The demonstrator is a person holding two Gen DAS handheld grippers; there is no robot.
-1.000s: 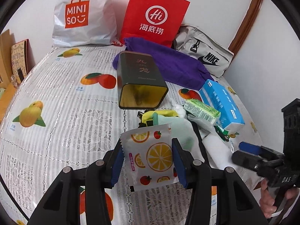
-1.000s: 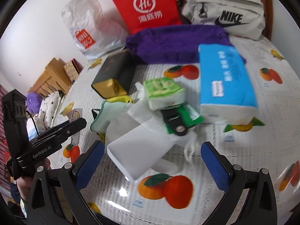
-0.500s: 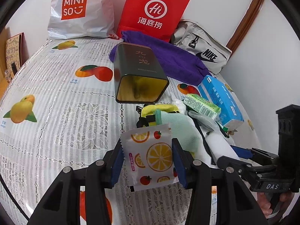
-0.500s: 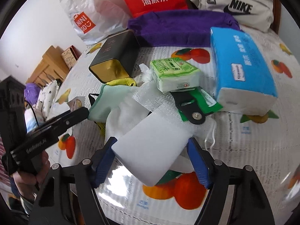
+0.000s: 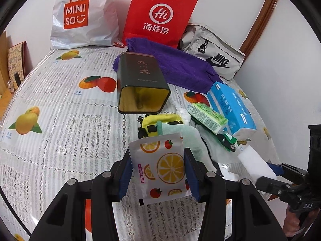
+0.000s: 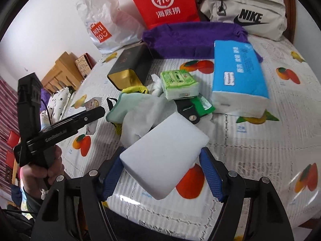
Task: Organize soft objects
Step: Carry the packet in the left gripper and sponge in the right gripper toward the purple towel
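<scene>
**Right side has closed on the white block; both hands now loaded**

Left hand-held gripper: no change over the last second. Pads pinch the fruit-print sachet by its side edges, held up over the tabletop. Open dark tin lies on its side at 12 o'clock from it, mouth toward the camera.

Middle: the pile sits between tin and tissue pack: pale green cloth, yellow item, green tissue packet, a black-and-green clip-like piece, white mesh wrap. Purple towel behind it at 12 o'clock.

Right hand-held gripper: a second ago its pads stood wide on either side of the white foam block, which lay at the pile's near edge. Now they press on the block's two sides, and the block looks raised off the cloth, though I can't be sure it is fully clear. Blue tissue pack lies at 1 o'clock.

Reading: one more soft item is out of the pile. Both hands need a drop spot before anything else can be picked; the tin is the likeliest container for the sachet.
</scene>
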